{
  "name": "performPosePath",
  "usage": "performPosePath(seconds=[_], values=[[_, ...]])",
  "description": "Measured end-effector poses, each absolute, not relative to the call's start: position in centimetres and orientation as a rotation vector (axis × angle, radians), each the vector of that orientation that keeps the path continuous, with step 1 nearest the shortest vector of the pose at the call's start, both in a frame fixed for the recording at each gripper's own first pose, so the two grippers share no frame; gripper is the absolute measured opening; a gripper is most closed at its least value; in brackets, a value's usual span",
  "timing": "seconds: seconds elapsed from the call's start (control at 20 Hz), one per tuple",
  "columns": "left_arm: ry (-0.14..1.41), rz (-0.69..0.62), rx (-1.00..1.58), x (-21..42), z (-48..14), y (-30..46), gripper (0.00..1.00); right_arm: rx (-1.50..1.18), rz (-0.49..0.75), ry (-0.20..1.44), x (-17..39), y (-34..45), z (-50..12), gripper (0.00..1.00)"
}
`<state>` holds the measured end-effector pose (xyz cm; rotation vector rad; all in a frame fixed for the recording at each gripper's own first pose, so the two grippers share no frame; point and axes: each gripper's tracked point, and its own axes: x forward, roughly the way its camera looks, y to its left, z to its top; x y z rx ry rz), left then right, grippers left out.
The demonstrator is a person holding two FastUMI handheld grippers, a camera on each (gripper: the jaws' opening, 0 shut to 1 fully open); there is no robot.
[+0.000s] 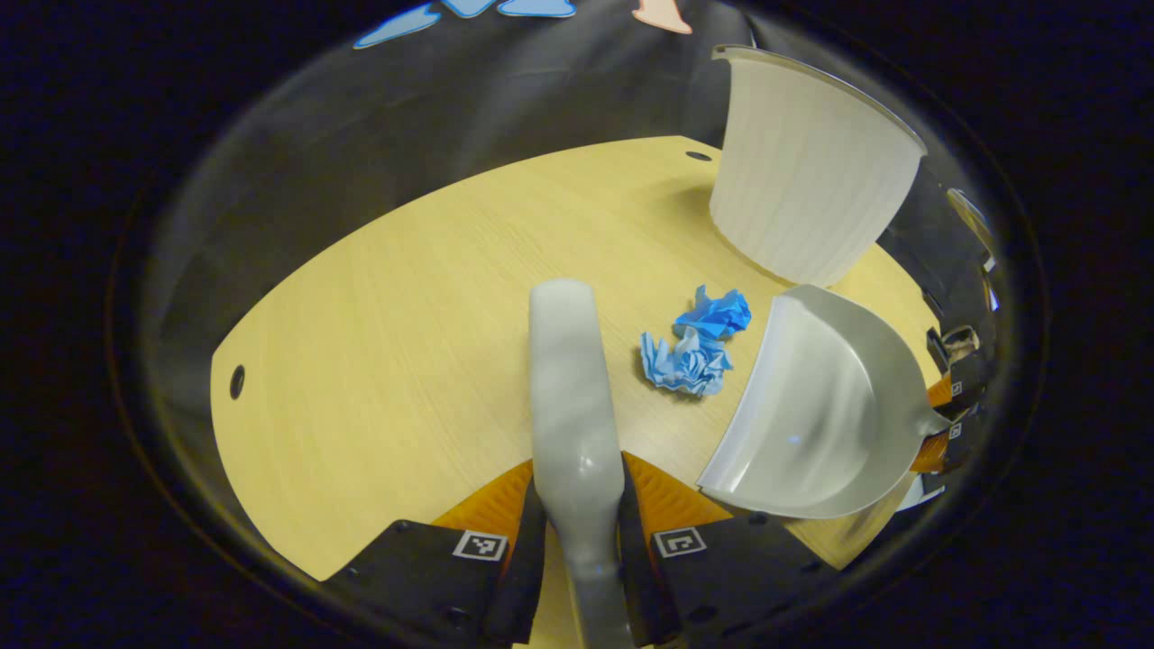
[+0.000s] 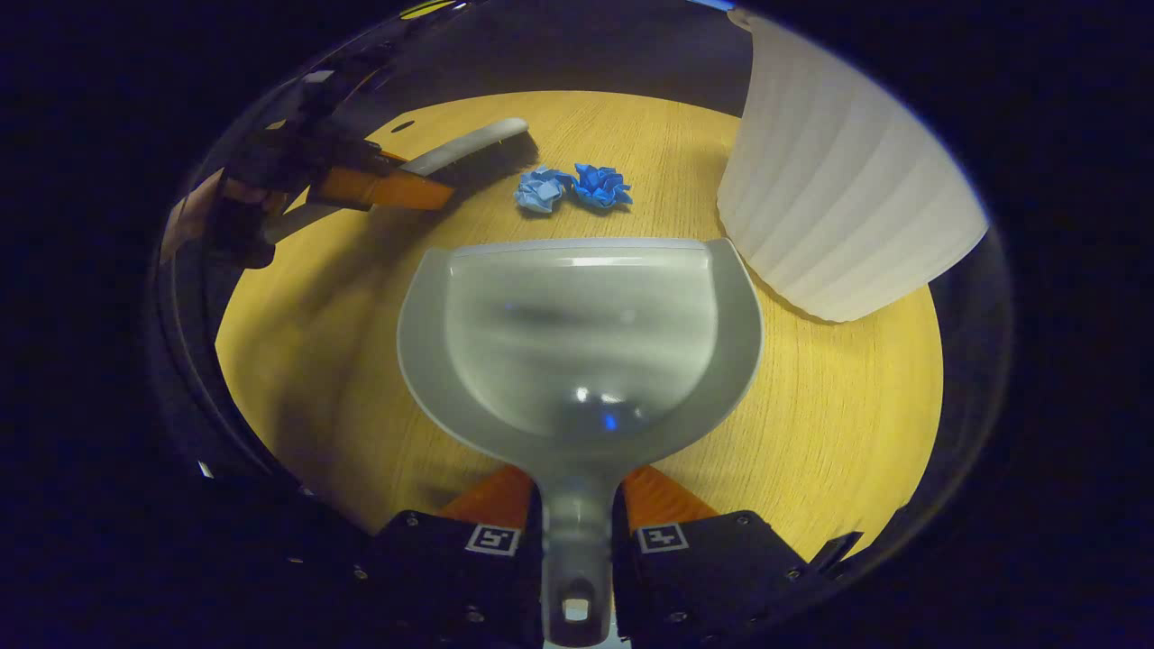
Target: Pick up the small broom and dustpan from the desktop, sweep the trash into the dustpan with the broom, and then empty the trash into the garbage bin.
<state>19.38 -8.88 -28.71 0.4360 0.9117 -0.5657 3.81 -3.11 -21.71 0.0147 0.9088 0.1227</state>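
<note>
My left gripper (image 1: 577, 514) is shut on the grey broom (image 1: 570, 379), whose back points forward over the wooden desktop (image 1: 379, 342). Two crumpled blue paper balls (image 1: 699, 342) lie just right of the broom head. My right gripper (image 2: 577, 527) is shut on the handle of the grey dustpan (image 2: 581, 333), which is empty with its lip facing the blue paper balls (image 2: 572, 187). In the right gripper view the broom (image 2: 469, 149) and the left gripper (image 2: 361, 185) sit left of the paper. The dustpan (image 1: 820, 406) lies right of the paper in the left gripper view.
A white ribbed garbage bin (image 1: 802, 171) stands at the desk's far right, close behind the dustpan; it appears as the white bin (image 2: 838, 180) in the right gripper view. Small cable holes (image 1: 237, 381) mark the desk's edges. Bare desktop (image 2: 847, 424) stretches left of the broom.
</note>
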Motion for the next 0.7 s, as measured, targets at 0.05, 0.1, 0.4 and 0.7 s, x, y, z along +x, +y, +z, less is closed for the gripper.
performPosePath(seconds=[0.05,0.1,0.4,0.7], values=[[0.909,-0.591,0.446,19.7,-29.1,-9.6,0.45,0.019,0.122,0.909,4.0,-3.2,-21.7,0.33],[0.909,-0.619,0.453,20.0,-29.4,-10.3,0.45,0.028,0.126,0.907,4.2,-3.1,-21.6,0.33],[0.888,-0.775,0.478,20.1,-29.3,-14.2,0.47,0.037,0.129,0.9,4.5,-3.1,-20.5,0.33],[0.926,-0.895,0.446,16.8,-28.4,-17.4,0.45,0.022,0.146,0.883,4.9,-1.9,-17.8,0.33]])
